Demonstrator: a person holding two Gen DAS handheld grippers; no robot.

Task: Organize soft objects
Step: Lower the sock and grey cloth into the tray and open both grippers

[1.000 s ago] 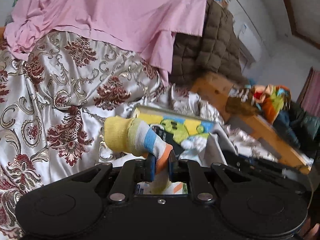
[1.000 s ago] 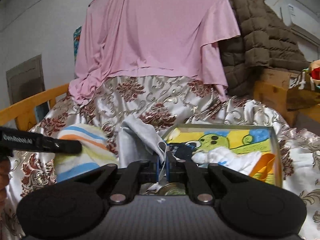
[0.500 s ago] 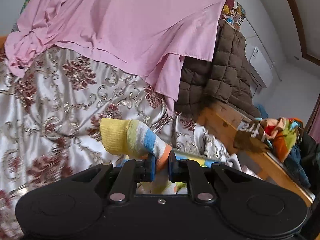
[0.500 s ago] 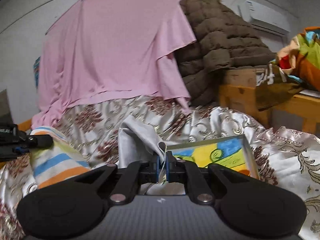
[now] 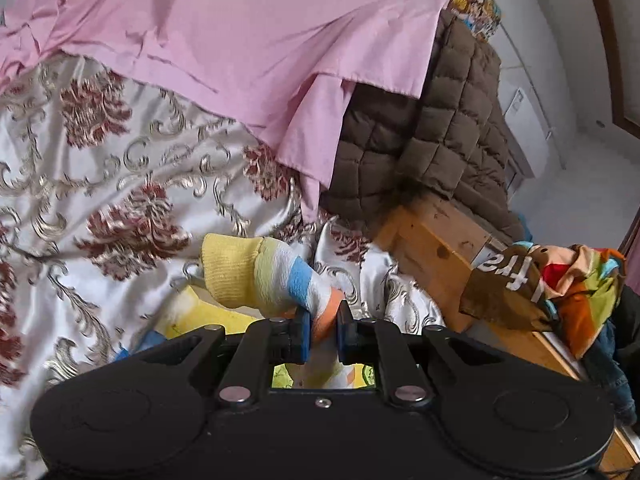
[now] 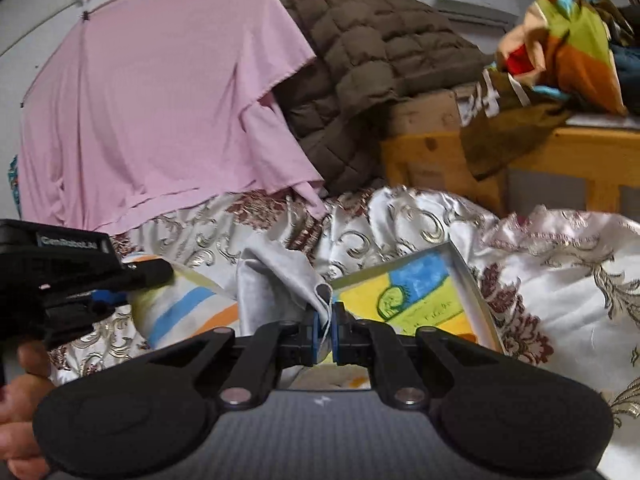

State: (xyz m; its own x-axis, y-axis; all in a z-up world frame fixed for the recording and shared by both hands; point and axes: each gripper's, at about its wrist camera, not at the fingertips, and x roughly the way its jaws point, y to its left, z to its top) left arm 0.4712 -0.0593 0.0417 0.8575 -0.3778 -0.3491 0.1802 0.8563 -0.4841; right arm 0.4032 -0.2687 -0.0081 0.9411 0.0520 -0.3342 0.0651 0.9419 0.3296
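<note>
My left gripper [image 5: 323, 330] is shut on a striped sock [image 5: 256, 276] with a yellow cuff and blue, white and orange bands; the sock sticks out to the left above the bedspread. The same striped sock [image 6: 180, 312] shows at the left of the right wrist view, under the left gripper's black body [image 6: 60, 276]. My right gripper [image 6: 326, 332] is shut on the edge of a grey cloth [image 6: 276, 288] that stands up in a fold. A shallow box [image 6: 474, 292] with a yellow, blue and green cartoon bottom lies on the bed just beyond it; only a corner of the box [image 5: 188, 308] peeks out in the left view.
A floral satin bedspread [image 5: 100, 184] covers the bed. A pink sheet [image 5: 240, 40] hangs behind, next to a brown quilted blanket [image 5: 440, 128]. A wooden bed frame [image 5: 432, 248] carries a colourful bundle of clothes [image 5: 560, 292]. A hand [image 6: 20, 400] shows at the lower left.
Both grippers have swung across the bed with their loads. In the left view the box has slid down almost out of sight. In the right view the box has shifted right and the camera has rolled.
</note>
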